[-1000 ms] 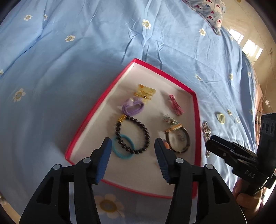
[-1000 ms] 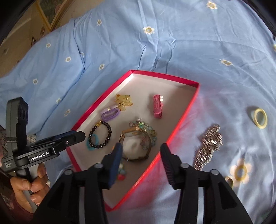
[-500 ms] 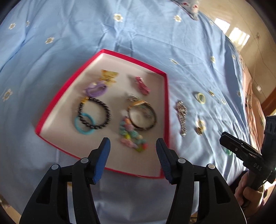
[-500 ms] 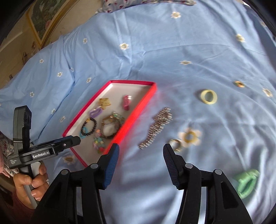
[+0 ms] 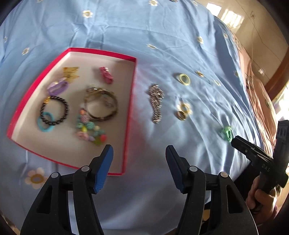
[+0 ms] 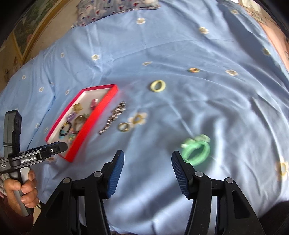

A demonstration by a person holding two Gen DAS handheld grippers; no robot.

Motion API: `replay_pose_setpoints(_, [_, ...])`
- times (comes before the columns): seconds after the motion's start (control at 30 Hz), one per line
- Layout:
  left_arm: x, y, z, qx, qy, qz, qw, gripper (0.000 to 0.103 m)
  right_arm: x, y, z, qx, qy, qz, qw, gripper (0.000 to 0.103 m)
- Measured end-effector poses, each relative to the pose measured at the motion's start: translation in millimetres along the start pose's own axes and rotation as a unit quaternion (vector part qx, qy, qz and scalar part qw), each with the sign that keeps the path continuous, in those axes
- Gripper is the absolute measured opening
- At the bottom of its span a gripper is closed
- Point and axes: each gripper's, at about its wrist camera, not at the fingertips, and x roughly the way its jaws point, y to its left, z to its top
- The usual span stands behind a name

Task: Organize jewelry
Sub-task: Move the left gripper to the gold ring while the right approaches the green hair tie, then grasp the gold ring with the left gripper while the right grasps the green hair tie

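Note:
A red-rimmed tray (image 5: 131,94) (image 6: 101,112) lies on the blue bedsheet and holds several pieces: a black bead bracelet (image 5: 54,111), a brown bangle (image 5: 101,104), a colourful bead bracelet (image 5: 90,132). Outside it on the sheet lie a silver chain bracelet (image 5: 155,103) (image 6: 112,118), a gold ring (image 5: 181,114) (image 6: 123,126), a yellow ring (image 5: 184,79) (image 6: 157,85) and a green clip (image 5: 226,132) (image 6: 196,150). My left gripper (image 5: 139,166) is open and empty over the tray's near right corner. My right gripper (image 6: 147,174) is open and empty, the green clip just beyond its right finger.
The bed is covered by a blue sheet with daisy prints (image 6: 138,117). A patterned pillow (image 6: 117,7) lies at the far end. The bed's right edge (image 5: 256,86) drops toward a wooden floor.
Both grippers have pulled back and swung right, away from the tray. The loose pieces on the sheet have come into view. The colourful bead bracelet now lies in the tray.

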Motion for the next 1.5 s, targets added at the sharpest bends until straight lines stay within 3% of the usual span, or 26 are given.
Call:
replay_pose_setpoints(0.3, [18, -32, 3, 0.031, 0.012, -0.014, 0.9993, 0.06, -8, -36, -10, 0.033, -0.011, -0.026, 0.999, 0.057])
replay_pose_setpoints(0.73, [37, -60, 18, 0.059, 0.011, -0.034, 0.9976, 0.06, 3, -39, -5, 0.022, -0.004, -0.023, 0.999, 0.057])
replay_pose_setpoints(1.2, [86, -80, 47, 0.096, 0.022, -0.033, 0.9946, 0.06, 19, -41, 6, 0.011, 0.009, -0.029, 0.999, 0.056])
replay_pose_setpoints(1.33, [102, -84, 50, 0.101, 0.033, -0.032, 0.9938, 0.05, 26, -44, 5, 0.008, 0.016, -0.037, 0.999, 0.053])
replay_pose_setpoints(1.5, [108, -86, 50, 0.114, 0.029, -0.028, 0.9926, 0.028, 30, -48, 3, 0.008, 0.019, -0.053, 0.998, 0.037])
